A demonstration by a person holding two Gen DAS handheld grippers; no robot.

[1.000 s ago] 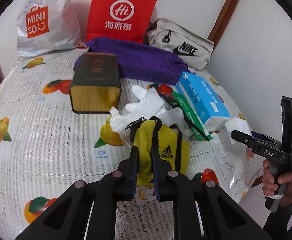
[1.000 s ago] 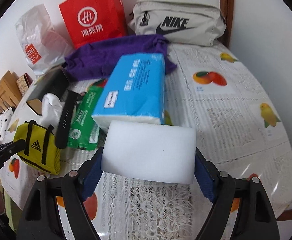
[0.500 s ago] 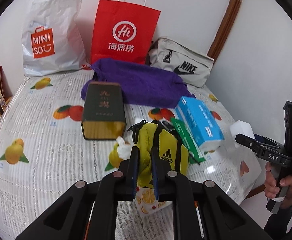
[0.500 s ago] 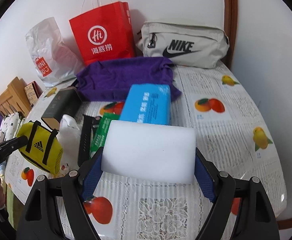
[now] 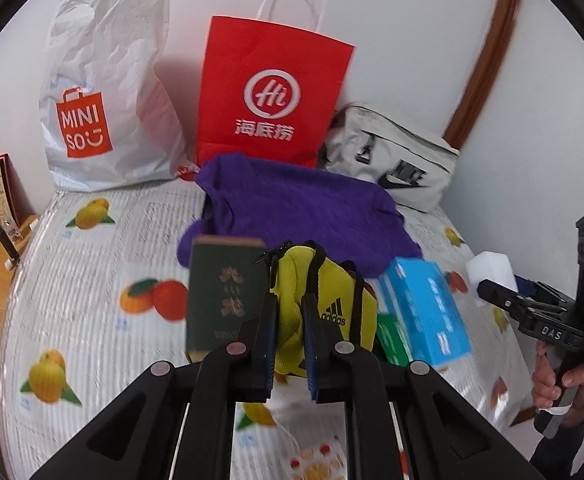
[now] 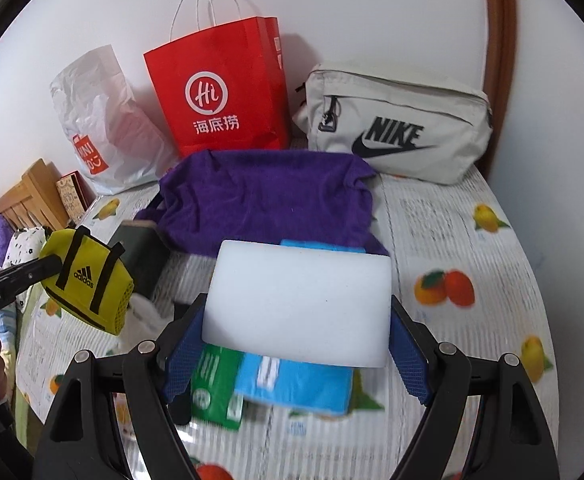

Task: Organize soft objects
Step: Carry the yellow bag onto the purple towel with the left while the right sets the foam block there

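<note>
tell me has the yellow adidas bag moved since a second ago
Yes. The yellow adidas bag, clamped in the left gripper, has risen off the table, away from the green packet.

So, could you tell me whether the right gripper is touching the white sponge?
Touching: the right wrist view shows the right gripper with both blue pads pressed against the white sponge's ends.
</note>
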